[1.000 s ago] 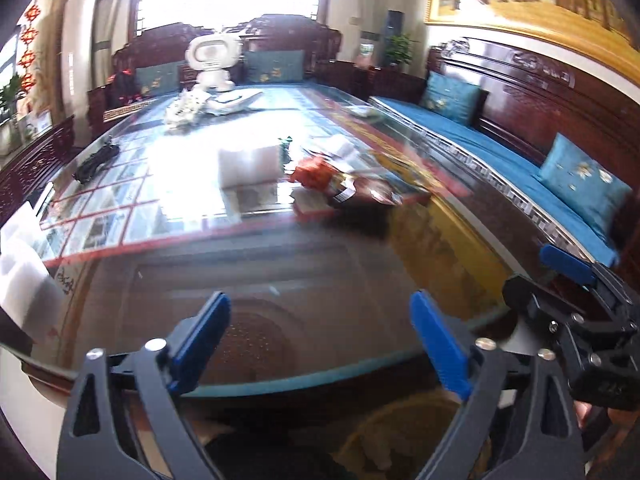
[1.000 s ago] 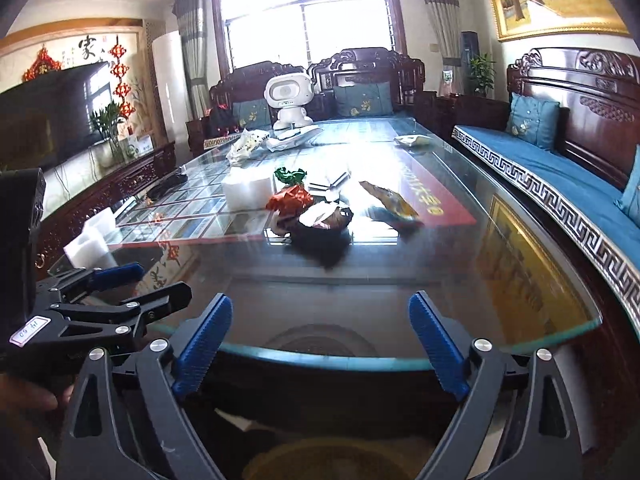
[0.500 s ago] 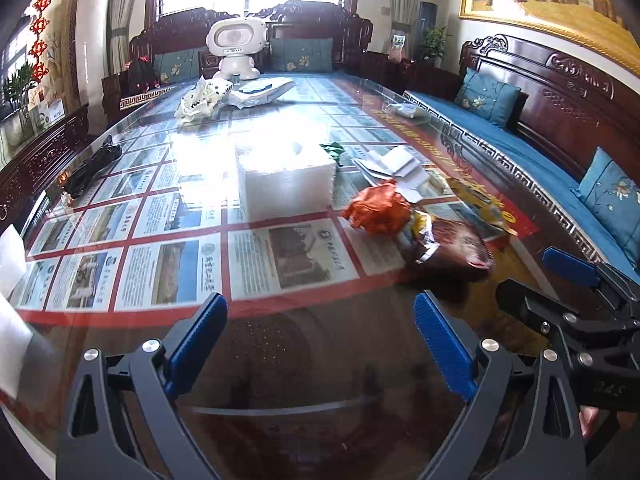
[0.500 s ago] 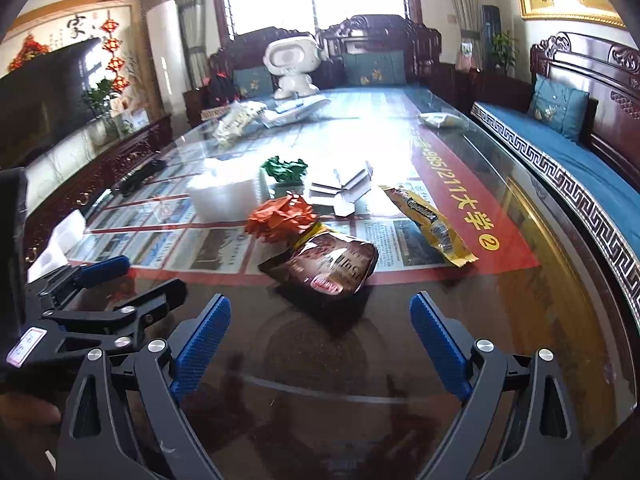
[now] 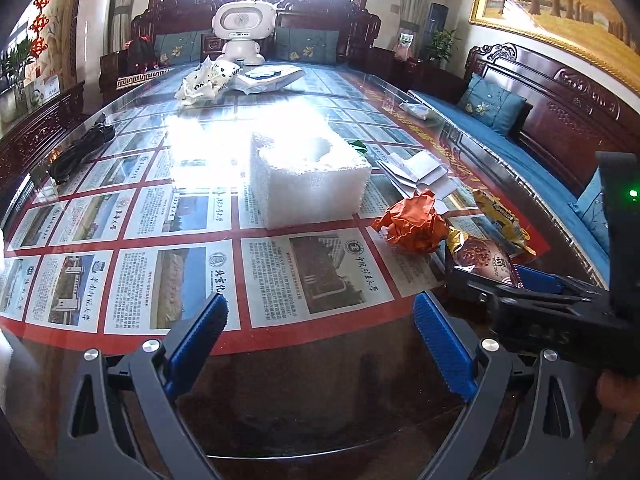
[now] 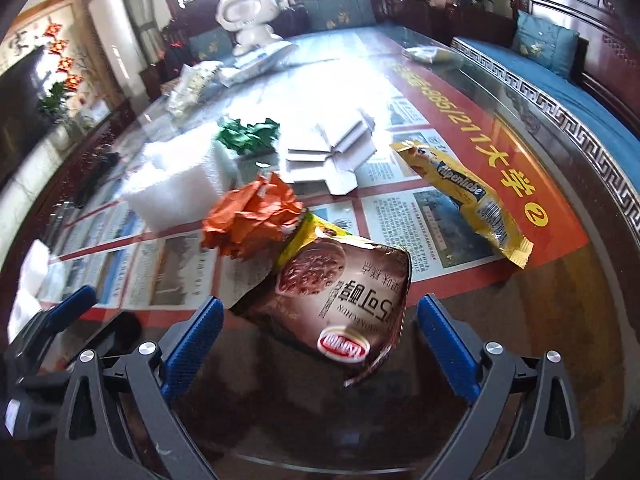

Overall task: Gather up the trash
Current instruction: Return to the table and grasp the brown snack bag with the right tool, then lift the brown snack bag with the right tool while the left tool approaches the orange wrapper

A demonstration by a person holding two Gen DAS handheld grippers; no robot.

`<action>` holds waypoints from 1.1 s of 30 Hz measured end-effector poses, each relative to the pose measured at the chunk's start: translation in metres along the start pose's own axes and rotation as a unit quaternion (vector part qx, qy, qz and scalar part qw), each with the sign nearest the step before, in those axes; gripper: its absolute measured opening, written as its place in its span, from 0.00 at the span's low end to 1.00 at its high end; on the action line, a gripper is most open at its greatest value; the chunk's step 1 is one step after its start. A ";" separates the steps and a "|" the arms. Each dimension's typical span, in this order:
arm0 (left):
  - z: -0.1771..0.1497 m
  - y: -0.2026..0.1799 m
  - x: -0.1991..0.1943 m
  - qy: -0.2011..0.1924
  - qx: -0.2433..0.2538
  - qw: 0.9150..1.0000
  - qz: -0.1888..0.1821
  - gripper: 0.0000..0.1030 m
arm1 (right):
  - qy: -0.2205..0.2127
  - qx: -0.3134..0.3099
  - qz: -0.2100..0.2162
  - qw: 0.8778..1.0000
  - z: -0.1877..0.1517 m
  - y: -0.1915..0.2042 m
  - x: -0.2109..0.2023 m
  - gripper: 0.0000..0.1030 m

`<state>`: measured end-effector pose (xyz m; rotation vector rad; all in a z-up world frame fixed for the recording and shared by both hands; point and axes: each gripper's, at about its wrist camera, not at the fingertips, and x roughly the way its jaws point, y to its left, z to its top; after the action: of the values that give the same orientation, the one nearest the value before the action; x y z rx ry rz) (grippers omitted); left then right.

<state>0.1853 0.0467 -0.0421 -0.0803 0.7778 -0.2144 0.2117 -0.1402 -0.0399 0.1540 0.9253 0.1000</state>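
Observation:
A brown snack bag (image 6: pixel 340 292) lies on the glass table, its near end between the open fingers of my right gripper (image 6: pixel 320 340). Behind it lie crumpled orange paper (image 6: pixel 252 216), a yellow wrapper (image 6: pixel 468 200), flattened white cardboard (image 6: pixel 332 152), green crumpled paper (image 6: pixel 248 136) and a white foam block (image 6: pixel 176 188). My left gripper (image 5: pixel 320 340) is open and empty over the table's near part, short of the foam block (image 5: pixel 308 176) and the orange paper (image 5: pixel 412 224). The right gripper (image 5: pixel 536 288) shows at the right there, by the brown bag (image 5: pixel 484 258).
A white robot figure (image 5: pixel 242 28), white plastic bags (image 5: pixel 208 82) and a black cable (image 5: pixel 78 152) lie farther back on the glass table (image 5: pixel 320 380). A blue-cushioned wooden bench (image 5: pixel 500 136) runs along the right side. White foam pieces (image 6: pixel 32 276) sit at the left edge.
Both grippers have moved forward over the table toward the trash. The right gripper now has the brown bag's near end between its open fingers.

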 end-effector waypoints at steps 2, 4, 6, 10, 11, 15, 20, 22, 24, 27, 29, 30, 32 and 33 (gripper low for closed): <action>0.001 0.000 0.001 0.000 0.002 1.000 -0.003 0.91 | -0.003 0.012 -0.009 1.000 0.003 -0.001 0.002 0.91; 0.001 -0.001 0.001 0.000 0.004 1.000 -0.006 0.91 | 0.000 0.019 -0.023 1.000 0.006 -0.002 0.005 0.92; 0.001 -0.002 0.000 -0.001 0.007 1.000 -0.007 0.91 | 0.003 0.029 -0.030 0.999 0.010 -0.004 0.007 0.92; 0.001 -0.002 0.000 0.000 0.009 1.000 -0.008 0.91 | 0.001 0.025 -0.041 0.999 0.013 -0.004 0.011 0.92; 0.001 -0.002 0.000 0.001 0.008 1.000 -0.008 0.91 | -0.001 0.018 -0.044 0.999 0.012 -0.003 0.011 0.92; 0.001 -0.001 0.000 0.003 0.007 1.000 -0.006 0.91 | -0.006 0.000 -0.052 0.999 0.009 -0.002 0.009 0.83; 0.000 -0.006 0.000 0.005 0.014 1.000 -0.003 0.91 | -0.009 -0.015 -0.046 0.999 0.008 -0.007 0.005 0.71; 0.001 -0.009 0.001 0.006 0.016 1.000 -0.003 0.91 | -0.009 -0.019 -0.043 0.999 0.008 -0.009 0.004 0.66; 0.001 -0.011 0.001 0.006 0.017 1.000 -0.004 0.91 | -0.012 -0.016 -0.034 0.999 0.008 -0.013 0.002 0.61; 0.003 -0.016 0.002 0.006 0.017 1.000 -0.006 0.91 | -0.013 -0.014 -0.028 0.999 0.006 -0.019 -0.001 0.57; 0.006 -0.021 0.005 0.007 0.019 1.000 -0.007 0.91 | -0.014 -0.017 -0.026 0.999 0.005 -0.019 -0.003 0.55; 0.008 -0.024 0.006 0.006 0.021 1.000 -0.008 0.91 | -0.015 -0.017 -0.023 0.999 0.004 -0.020 -0.004 0.55; 0.012 -0.029 0.008 0.005 0.024 1.000 -0.011 0.91 | -0.018 -0.010 -0.015 1.000 0.002 -0.025 -0.006 0.53; 0.013 -0.032 0.009 0.004 0.025 1.000 -0.013 0.91 | -0.020 -0.007 -0.011 1.000 0.001 -0.026 -0.008 0.53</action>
<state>0.1955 0.0133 -0.0341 -0.0420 0.7790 -0.2599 0.2081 -0.1675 -0.0381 0.1317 0.8857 0.0827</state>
